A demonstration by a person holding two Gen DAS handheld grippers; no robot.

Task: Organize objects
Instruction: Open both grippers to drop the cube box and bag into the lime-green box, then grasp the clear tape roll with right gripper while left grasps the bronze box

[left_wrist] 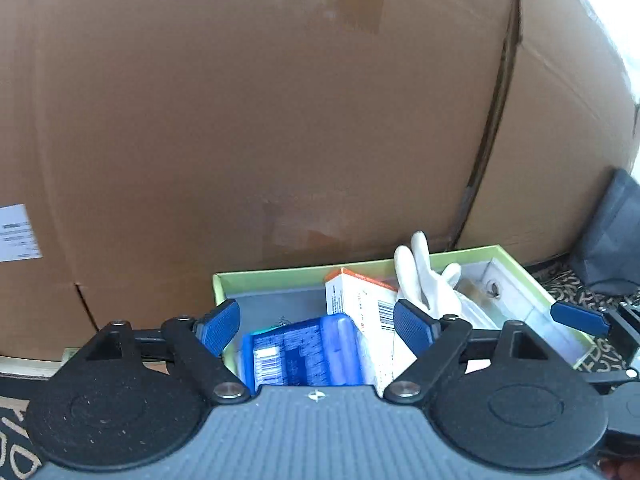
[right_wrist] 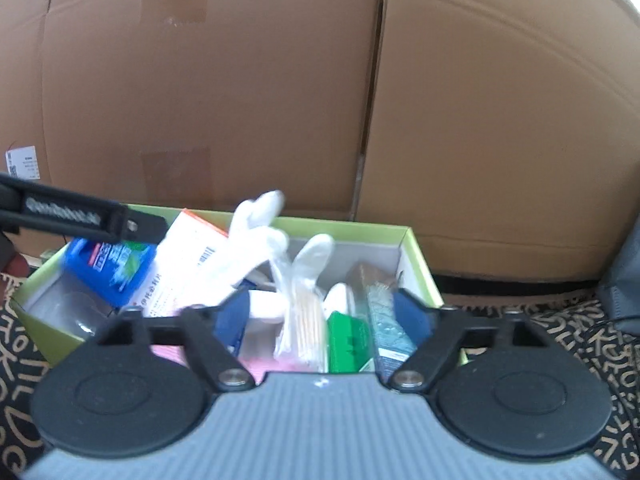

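Left gripper (left_wrist: 316, 326) and right gripper (right_wrist: 328, 316) both wide, empty, over green box (right_wrist: 352, 226)

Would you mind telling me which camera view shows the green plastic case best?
The right wrist view: the green plastic case lies near the front of the green-rimmed cardboard box, beside a bag of cotton swabs. In the left wrist view I cannot find it; the blue packet and white carton fill that side.

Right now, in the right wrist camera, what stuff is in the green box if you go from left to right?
Blue bottle → white and orange carton → white glove → bag of cotton swabs → green packet → teal tube, all inside the green box.
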